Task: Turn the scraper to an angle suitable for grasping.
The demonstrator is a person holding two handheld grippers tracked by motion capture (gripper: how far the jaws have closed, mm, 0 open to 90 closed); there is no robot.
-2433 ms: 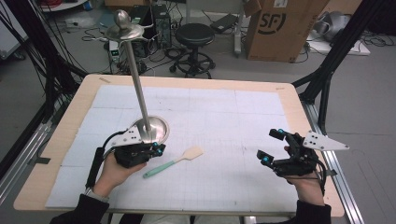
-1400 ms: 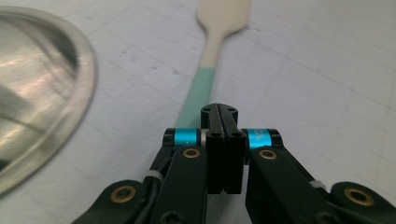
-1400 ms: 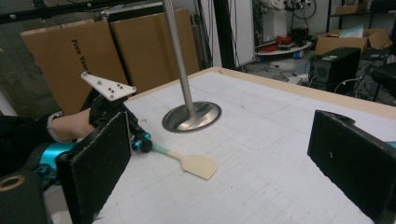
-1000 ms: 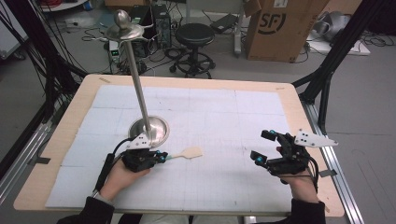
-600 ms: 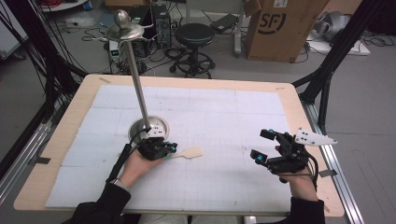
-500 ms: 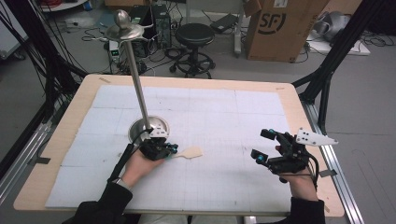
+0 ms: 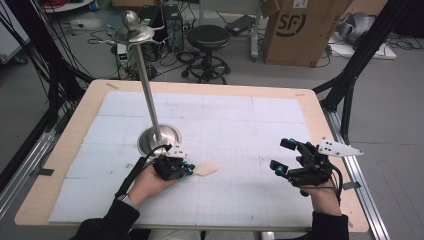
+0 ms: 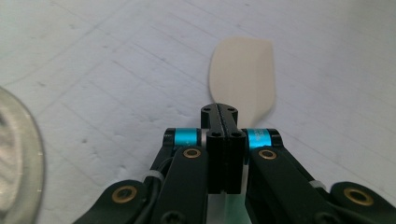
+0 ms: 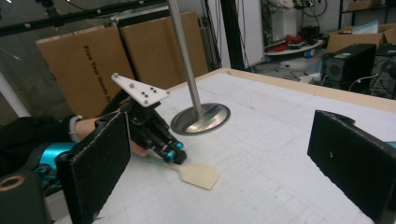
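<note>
A spatula with a cream blade (image 7: 206, 169) and a teal handle lies on the white mat. My left gripper (image 7: 187, 169) is shut on it just behind the blade, the hand resting on the mat. In the left gripper view the jaws (image 8: 224, 114) meet with the blade (image 8: 243, 77) sticking out past them and a bit of teal handle below. My right gripper (image 7: 281, 155) hovers open at the right side of the table with nothing between its pads (image 9: 95, 170). From there I see the left gripper (image 9: 173, 155) and the blade (image 9: 200, 176).
A tall metal stand with a round base (image 7: 159, 138) rises just behind my left hand; its pole (image 9: 187, 56) reaches well above the table. The table's wooden rim (image 7: 330, 125) frames the mat. A cardboard box (image 7: 300, 30), a stool and cables stand on the floor beyond.
My left hand has slid right along the spatula's handle, so the gripper now sits close behind the blade. The right hand has stayed where it was.
</note>
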